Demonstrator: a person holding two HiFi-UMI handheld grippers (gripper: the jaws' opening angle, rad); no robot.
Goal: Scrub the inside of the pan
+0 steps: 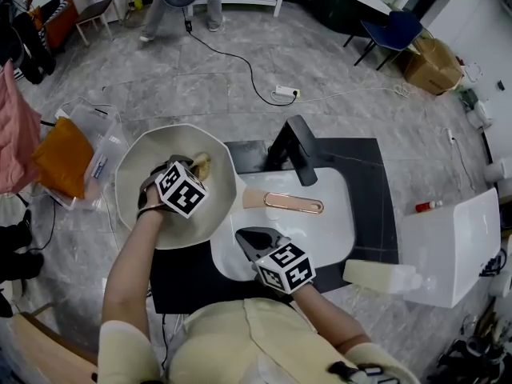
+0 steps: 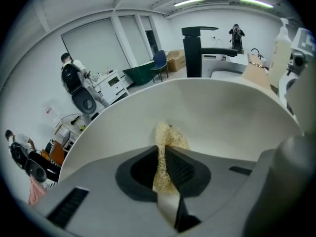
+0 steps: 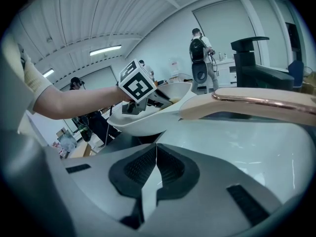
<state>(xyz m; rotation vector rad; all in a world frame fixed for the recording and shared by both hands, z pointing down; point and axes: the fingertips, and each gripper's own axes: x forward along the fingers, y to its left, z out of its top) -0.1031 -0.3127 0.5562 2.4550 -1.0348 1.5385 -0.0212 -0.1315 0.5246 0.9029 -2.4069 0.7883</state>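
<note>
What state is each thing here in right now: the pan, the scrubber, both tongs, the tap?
Pan: right way up beside the sink, handle reaching over the basin, nothing in it but the scrubber.
Scrubber: pinched in the left tongs, against the pan's inside.
Left tongs: shut on the scrubber.
Right tongs: shut, holding nothing, over the sink's near edge.
Tap: no water seen running.

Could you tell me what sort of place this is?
Likely a lab or studio with a mock wash-up station, not a home kitchen: a lone sink with a faucet stands mid-room, and a power strip trails its cable across the floor.
</note>
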